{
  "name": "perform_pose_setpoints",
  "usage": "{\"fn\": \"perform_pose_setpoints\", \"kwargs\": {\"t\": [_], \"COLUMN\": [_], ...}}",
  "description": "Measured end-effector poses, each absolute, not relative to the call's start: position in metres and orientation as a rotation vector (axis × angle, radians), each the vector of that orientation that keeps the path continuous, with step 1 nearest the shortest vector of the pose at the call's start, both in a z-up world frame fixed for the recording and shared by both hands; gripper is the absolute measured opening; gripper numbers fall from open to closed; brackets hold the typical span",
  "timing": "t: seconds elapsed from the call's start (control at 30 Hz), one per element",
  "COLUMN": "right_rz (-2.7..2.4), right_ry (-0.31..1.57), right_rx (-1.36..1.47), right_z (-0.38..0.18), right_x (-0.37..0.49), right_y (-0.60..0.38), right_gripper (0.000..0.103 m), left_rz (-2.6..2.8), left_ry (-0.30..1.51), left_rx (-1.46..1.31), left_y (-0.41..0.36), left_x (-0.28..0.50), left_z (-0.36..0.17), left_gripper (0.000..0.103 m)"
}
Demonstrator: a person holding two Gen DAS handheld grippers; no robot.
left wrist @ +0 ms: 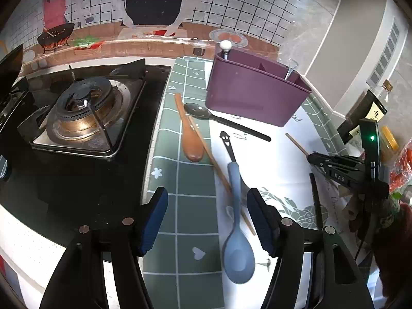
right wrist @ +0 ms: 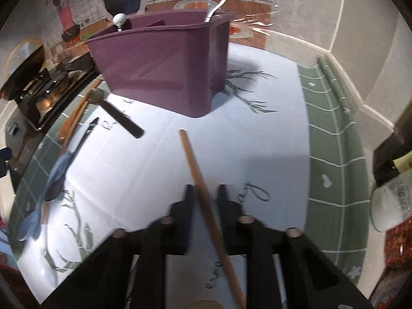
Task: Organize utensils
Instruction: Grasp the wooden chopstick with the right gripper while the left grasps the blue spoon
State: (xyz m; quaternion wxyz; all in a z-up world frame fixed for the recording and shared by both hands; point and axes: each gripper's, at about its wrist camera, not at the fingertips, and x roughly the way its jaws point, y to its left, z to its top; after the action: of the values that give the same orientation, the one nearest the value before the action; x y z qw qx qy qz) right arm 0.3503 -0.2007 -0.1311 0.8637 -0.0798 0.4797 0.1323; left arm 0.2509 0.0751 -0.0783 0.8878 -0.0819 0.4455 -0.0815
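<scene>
Right wrist view: right hand-held gripper [right wrist: 206,193] seemingly clamps wooden stick [right wrist: 203,188]; left hand-held gripper [left wrist: 207,213] spread.

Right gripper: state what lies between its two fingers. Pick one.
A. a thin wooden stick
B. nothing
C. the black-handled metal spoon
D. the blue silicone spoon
A: in the right wrist view a thin wooden stick runs up between the fingers of the right gripper, which stand close on either side of it, while the blue spoon and black-handled spoon lie off to the left on the mat.
</scene>
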Motion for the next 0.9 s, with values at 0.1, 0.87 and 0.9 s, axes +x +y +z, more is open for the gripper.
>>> {"fn": "perform_pose_setpoints", "kwargs": {"t": [0.1,0.87,0.9], "right_rz": [0.275,0.285,0.286], "right_ry": [0.999,0.831,0.831], "right_rx": [-0.157,0.123,0.121], "right_z": [-0.13,-0.062,-0.062], "right_x": [0.339,0.26,0.26], "right_y": [-0.203,-0.219,-0.217], "right_gripper": [0.005,0.005,0.005], "left_rz": [-0.18,-0.263,-0.264], "left_ry": [0.927,1.124,1.131], "left_rx": [-0.158,-0.044,-0.039], "left_y": [0.071,0.022,0.02], "left_x": [0.251,0.309,0.312], "left_z": [-0.077,-0.121,-0.122], "left_gripper": [0.065,0.031,0.031]}}
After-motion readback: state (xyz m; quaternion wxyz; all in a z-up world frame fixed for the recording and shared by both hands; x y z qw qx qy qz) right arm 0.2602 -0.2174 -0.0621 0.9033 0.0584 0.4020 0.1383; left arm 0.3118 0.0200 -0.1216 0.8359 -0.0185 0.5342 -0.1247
